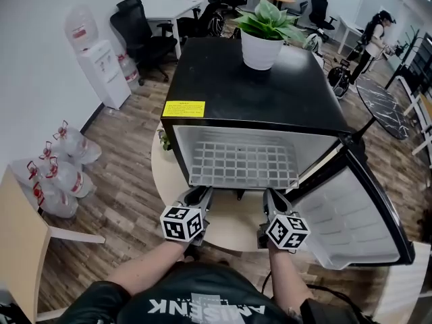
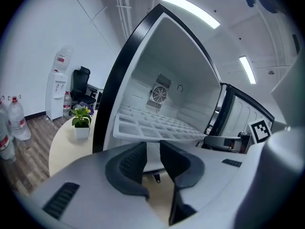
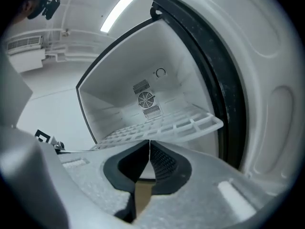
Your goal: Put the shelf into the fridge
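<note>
The white grid shelf (image 1: 243,164) lies level inside the open black mini fridge (image 1: 256,93), its front edge at the fridge mouth. In the left gripper view the shelf (image 2: 157,125) sits just beyond and above my left gripper (image 2: 153,149), which is open with a narrow gap and nothing between its pads. In the right gripper view the shelf (image 3: 167,128) lies just above my right gripper (image 3: 149,147), shut with its tips touching and empty. From the head view, the left gripper (image 1: 196,193) and right gripper (image 1: 275,196) hang side by side just below the shelf's front edge.
The fridge door (image 1: 351,208) swings open to the right. A potted plant (image 1: 263,46) stands on the fridge top. The fridge rests on a round table (image 1: 169,181) with a small flower pot (image 2: 82,123). A water dispenser (image 1: 101,66) and bottles (image 1: 57,174) are at left.
</note>
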A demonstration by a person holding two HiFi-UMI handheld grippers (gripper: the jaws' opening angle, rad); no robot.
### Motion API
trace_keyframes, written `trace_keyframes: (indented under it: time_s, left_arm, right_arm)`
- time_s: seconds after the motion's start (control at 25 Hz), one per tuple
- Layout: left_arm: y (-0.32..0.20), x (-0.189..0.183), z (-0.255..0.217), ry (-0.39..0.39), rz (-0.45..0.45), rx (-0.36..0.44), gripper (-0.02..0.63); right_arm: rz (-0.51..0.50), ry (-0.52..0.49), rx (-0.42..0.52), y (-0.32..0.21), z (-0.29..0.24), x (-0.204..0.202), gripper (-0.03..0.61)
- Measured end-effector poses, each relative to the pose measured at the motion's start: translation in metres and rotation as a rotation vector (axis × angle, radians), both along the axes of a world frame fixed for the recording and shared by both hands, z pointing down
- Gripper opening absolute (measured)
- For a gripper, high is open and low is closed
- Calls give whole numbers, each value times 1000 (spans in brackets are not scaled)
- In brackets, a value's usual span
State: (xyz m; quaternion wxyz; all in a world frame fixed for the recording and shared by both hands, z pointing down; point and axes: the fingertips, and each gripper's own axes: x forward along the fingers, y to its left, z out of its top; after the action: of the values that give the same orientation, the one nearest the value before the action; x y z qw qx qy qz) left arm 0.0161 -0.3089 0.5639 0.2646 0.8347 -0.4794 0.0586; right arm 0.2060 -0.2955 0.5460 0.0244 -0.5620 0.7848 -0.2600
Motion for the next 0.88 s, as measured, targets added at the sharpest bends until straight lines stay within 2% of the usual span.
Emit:
trace_keyframes:
  time_s: [0.08, 0.16, 0.24, 0.44, 0.88]
  left_arm:
    - [1, -1, -4, -1, -6, -4, 81]
    - [4, -1, -9, 12, -13, -3, 20]
    - [6, 5, -14, 7, 8, 24, 20]
    - [2, 12, -11, -105, 34, 87, 18]
    - [-12, 9, -4, -114, 37, 97, 3]
  right_arm:
    - [5, 21, -3, -4, -2, 1, 8]
    - [7, 38, 7, -5, -4, 1, 8]
    - [4, 60, 22, -6, -4, 1, 8]
    - [6, 103, 29, -8, -2, 1, 8]
    - [22, 103, 30, -22, 5, 0, 8]
